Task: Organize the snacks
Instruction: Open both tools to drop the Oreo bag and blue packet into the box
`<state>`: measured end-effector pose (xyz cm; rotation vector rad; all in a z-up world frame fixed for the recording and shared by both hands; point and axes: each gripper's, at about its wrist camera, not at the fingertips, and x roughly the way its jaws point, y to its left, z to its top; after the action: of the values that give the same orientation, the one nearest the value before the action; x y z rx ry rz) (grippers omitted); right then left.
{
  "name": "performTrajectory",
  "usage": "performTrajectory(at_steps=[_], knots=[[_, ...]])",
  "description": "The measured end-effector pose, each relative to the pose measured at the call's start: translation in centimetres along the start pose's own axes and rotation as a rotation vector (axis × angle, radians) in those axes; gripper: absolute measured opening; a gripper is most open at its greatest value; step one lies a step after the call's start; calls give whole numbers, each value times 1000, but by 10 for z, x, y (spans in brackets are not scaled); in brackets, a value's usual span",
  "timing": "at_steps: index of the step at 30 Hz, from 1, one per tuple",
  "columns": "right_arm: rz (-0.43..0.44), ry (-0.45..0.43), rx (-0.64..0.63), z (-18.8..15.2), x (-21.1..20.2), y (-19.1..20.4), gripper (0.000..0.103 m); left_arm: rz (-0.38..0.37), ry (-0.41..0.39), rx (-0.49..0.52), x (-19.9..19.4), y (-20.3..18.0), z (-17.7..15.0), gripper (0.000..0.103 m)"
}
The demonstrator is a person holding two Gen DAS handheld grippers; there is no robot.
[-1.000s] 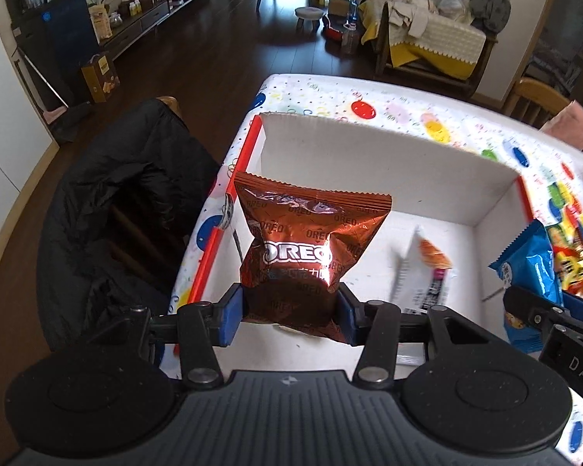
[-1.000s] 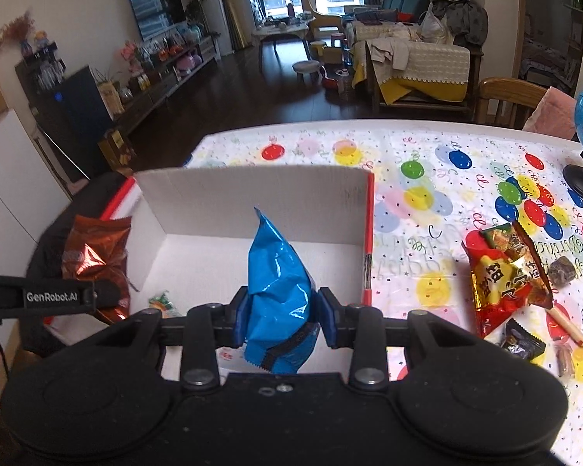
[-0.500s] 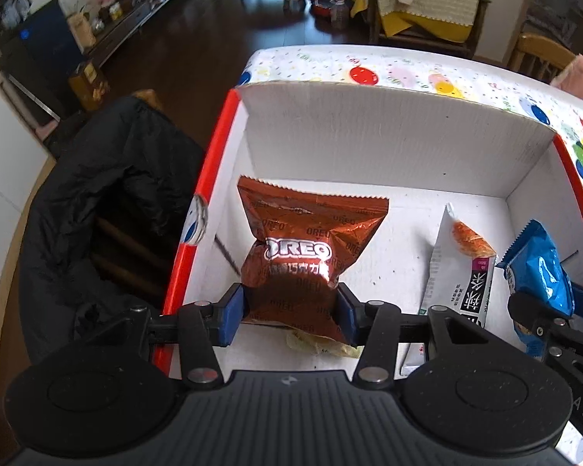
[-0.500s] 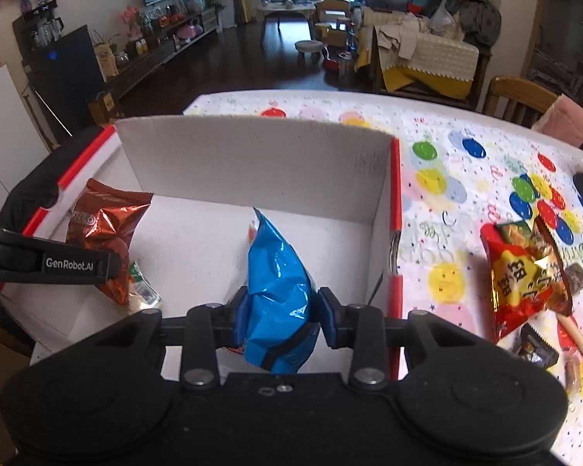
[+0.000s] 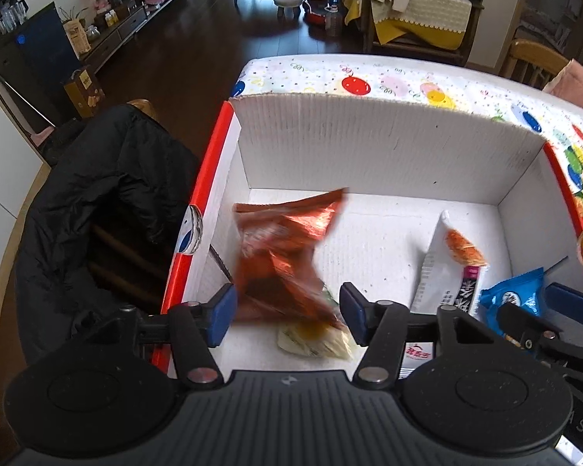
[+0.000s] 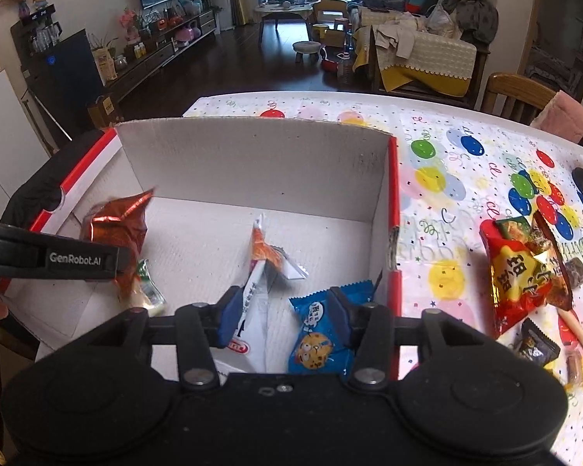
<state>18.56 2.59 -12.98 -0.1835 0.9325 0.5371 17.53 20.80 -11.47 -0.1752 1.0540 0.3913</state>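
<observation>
A white cardboard box [image 5: 388, 147] with red edges stands on the table; it also shows in the right wrist view [image 6: 260, 163]. My left gripper [image 5: 287, 312] is open over the box's left side. The brown Oreo bag [image 5: 287, 248] is blurred, loose between the jaws, dropping into the box; it also shows in the right wrist view [image 6: 116, 225]. My right gripper [image 6: 283, 314] is open over the box's right side. The blue cookie bag [image 6: 322, 330] lies loose against the right jaw inside the box, also seen in the left wrist view [image 5: 513, 299].
A white snack packet [image 6: 264, 268] and a small pale packet [image 5: 315, 341] lie in the box. On the balloon-print tablecloth [image 6: 447, 178] to the right lie a red snack bag [image 6: 517, 272] and several small sweets. A chair with a black jacket [image 5: 109, 202] stands left.
Both grippers moved down over the box and opened. The Oreo bag left the left jaws and is falling. The blue bag left the right jaws and tipped over in the box.
</observation>
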Motion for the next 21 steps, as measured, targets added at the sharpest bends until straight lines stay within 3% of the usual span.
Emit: performTrajectory(at_steps=[13, 19, 21], knots=[[23, -80, 48, -1, -38, -8, 64, -65, -65, -27, -42, 5, -10, 69], [36, -130, 50, -3, -63, -9, 77, -89, -112, -30, -67, 3, -16, 72], [40, -148, 48, -5, -71, -9, 80, -95, -126, -28, -75, 1, -17, 78]])
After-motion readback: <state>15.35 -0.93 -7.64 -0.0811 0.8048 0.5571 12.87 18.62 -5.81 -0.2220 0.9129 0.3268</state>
